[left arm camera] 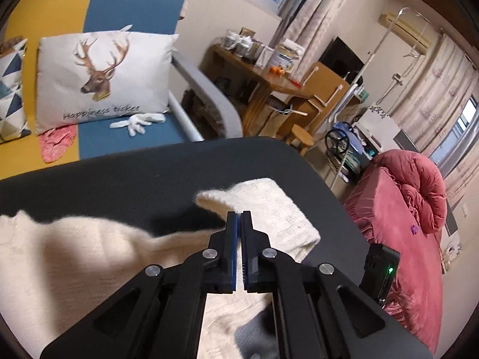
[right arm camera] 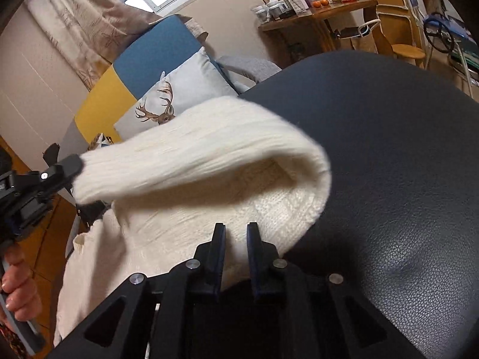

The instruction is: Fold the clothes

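Left wrist view: black left gripper [left arm camera: 239,214], lower centre, jaws pressed together on the edge of a cream-white knitted sweater [left arm camera: 74,248]. From the right wrist view, this gripper [right arm camera: 78,164] appears at the left edge, lifting a ribbed fold of the sweater [right arm camera: 209,161] that arches over the layer beneath. A hand [right arm camera: 18,287] grips its handle at lower left. Black right gripper [right arm camera: 236,229], lower centre, jaws slightly parted with knit between them; whether the pads press it cannot be told. The sweater lies on a dark leather-textured table [right arm camera: 389,164]. Behind, upper left, a white deer-print cushion [left arm camera: 101,74] rests on a blue-and-yellow sofa [left arm camera: 131,0].
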Tool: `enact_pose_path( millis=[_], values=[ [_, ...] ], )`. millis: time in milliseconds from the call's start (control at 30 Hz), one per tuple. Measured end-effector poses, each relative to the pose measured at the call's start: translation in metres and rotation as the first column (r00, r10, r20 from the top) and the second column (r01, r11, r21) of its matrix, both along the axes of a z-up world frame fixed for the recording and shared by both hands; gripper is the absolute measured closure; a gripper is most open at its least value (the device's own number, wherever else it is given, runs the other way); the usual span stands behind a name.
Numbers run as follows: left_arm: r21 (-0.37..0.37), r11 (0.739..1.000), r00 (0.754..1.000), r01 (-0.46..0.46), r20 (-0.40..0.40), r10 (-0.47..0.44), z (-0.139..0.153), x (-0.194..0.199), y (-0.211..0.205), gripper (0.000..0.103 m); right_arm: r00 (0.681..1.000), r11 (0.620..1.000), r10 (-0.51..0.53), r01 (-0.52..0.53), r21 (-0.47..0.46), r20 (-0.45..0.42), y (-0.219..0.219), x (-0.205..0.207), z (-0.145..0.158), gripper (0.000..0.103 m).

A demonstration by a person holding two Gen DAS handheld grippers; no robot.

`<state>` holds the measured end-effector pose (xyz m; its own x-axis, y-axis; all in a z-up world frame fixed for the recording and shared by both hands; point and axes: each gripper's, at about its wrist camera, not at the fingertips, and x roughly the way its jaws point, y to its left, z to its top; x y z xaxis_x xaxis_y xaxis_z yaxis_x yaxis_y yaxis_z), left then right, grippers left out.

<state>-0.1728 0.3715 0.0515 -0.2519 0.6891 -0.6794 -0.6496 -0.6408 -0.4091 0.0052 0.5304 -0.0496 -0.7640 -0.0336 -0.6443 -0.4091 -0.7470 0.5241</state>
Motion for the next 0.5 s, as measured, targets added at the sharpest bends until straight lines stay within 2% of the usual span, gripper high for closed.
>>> enact_pose_path(
  millis=[133, 300, 367, 500],
  values=[
    [0.006, 0.999, 0.999, -0.038, -0.002, 0.038, -0.003, 0.002, -0.016, 0.102, 1.000, 1.000, 0.005, -0.005, -0.008, -0.007, -0.001, -0.004, -0.002, 0.084],
    [0.085, 0.986, 0.990, -0.144, 0.006, 0.144, 0.012, 0.001, -0.081, 0.102, 1.000, 0.999, 0.006, -0.007, -0.049, -0.027, 0.003, -0.007, -0.005, 0.084],
    [0.111, 0.977, 0.983, -0.181, 0.001, 0.182, 0.020, 0.001, -0.112, 0.102, 0.999, 0.999, 0.023, -0.024, -0.032, -0.029, -0.002, -0.008, 0.001, 0.084],
    [0.101, 0.963, 0.968, -0.248, -0.007, 0.250, 0.014, 0.001, -0.167, 0.102, 0.994, 0.994, 0.105, -0.104, 0.036, -0.037, -0.029, -0.013, 0.021, 0.082]
  ],
)
